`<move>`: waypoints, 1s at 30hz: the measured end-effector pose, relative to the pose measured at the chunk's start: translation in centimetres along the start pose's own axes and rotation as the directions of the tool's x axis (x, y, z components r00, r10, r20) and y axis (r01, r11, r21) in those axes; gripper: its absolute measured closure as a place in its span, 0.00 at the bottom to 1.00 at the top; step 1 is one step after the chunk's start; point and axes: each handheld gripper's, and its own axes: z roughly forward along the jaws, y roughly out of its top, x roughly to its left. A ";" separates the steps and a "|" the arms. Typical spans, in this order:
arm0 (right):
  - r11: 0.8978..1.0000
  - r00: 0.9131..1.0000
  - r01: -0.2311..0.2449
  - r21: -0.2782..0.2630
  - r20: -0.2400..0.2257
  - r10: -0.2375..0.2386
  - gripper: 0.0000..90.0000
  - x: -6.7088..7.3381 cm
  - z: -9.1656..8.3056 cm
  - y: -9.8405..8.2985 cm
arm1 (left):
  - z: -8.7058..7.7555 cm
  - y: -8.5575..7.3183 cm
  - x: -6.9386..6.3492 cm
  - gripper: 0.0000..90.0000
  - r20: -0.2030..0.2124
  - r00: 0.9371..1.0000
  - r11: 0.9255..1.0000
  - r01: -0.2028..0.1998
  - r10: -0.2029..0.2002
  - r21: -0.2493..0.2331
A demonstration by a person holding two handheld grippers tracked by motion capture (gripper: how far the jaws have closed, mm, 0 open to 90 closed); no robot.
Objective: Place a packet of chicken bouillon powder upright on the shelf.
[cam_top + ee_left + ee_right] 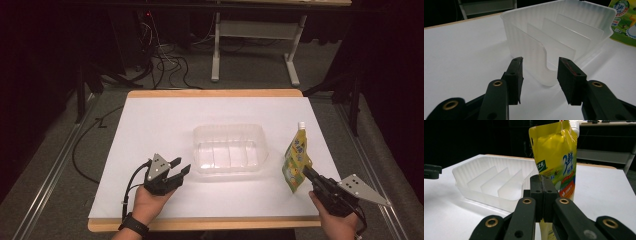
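Right gripper (306, 172) clamps pouch (296, 159) beside tray (229, 149).

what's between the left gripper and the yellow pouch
The clear plastic tray lies between the left gripper and the yellow pouch, plain in the high view.

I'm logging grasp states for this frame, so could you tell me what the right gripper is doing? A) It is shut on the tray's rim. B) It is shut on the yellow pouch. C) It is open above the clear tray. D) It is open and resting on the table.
B: the right gripper has its jaws pressed together on the yellow pouch, which stands upright beside the clear tray, not in it.
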 end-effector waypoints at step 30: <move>0.982 0.986 -0.125 0.141 0.125 0.108 0.84 -3.9 3.1 0.9 | -0.1 -0.1 1.1 0.63 -0.030 0.999 1.000 0.022 -0.022 0.004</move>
